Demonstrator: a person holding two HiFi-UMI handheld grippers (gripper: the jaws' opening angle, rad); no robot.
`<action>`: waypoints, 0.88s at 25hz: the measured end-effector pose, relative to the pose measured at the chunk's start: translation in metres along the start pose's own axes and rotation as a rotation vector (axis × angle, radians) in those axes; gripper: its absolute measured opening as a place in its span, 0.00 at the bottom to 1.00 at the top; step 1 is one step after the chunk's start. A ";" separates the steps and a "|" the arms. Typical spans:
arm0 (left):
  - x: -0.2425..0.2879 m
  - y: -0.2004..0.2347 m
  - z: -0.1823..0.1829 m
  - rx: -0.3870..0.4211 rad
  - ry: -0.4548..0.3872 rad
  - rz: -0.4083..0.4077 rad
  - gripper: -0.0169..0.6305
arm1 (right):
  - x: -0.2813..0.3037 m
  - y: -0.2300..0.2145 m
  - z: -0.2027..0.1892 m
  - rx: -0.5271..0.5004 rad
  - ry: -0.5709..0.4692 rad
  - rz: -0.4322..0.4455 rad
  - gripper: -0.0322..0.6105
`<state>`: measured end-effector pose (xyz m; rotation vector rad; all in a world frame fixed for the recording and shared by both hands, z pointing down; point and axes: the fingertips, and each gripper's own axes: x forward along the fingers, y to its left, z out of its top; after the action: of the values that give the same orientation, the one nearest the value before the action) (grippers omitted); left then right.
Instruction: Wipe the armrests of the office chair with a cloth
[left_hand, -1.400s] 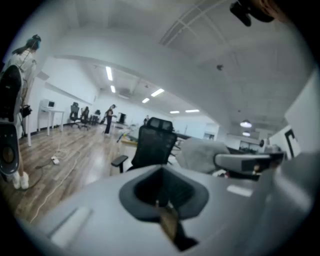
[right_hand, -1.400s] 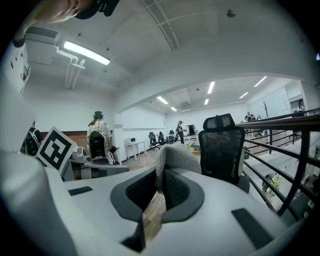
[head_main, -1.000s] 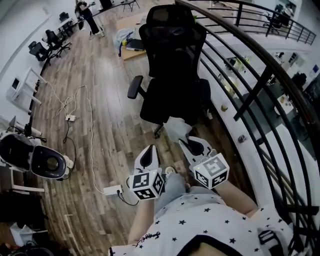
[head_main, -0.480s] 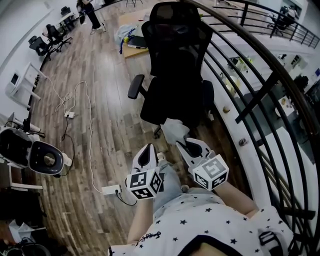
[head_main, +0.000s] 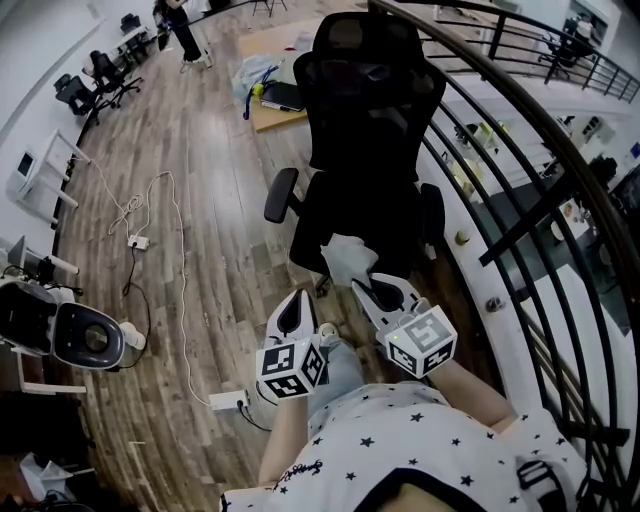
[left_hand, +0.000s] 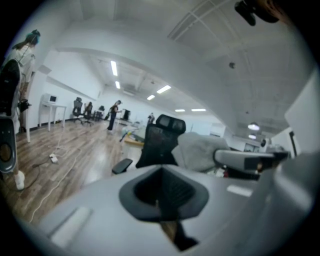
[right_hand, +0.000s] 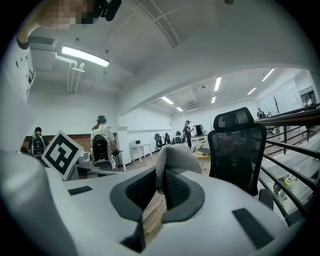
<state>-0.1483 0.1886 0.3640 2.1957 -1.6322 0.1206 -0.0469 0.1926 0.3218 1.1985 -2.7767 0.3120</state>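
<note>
The cloth is held pinched in the right gripper, just short of the black office chair. The left gripper is pressed together, empty. The armrests are not contacted.

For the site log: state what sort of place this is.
Probably an open-plan office on an upper level. A chair on casters stands on a wood floor, desks line the far wall, and a railing overlooks a lower floor.
</note>
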 end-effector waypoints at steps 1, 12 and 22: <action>0.008 0.006 0.005 0.001 0.003 -0.003 0.03 | 0.011 -0.005 0.004 0.006 -0.001 -0.003 0.10; 0.088 0.081 0.056 0.004 0.016 -0.030 0.03 | 0.118 -0.043 0.036 0.017 0.007 -0.048 0.10; 0.149 0.148 0.072 0.005 0.044 -0.043 0.03 | 0.202 -0.077 0.043 0.024 0.004 -0.113 0.10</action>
<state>-0.2514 -0.0067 0.3823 2.2146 -1.5613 0.1601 -0.1291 -0.0115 0.3265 1.3515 -2.6960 0.3378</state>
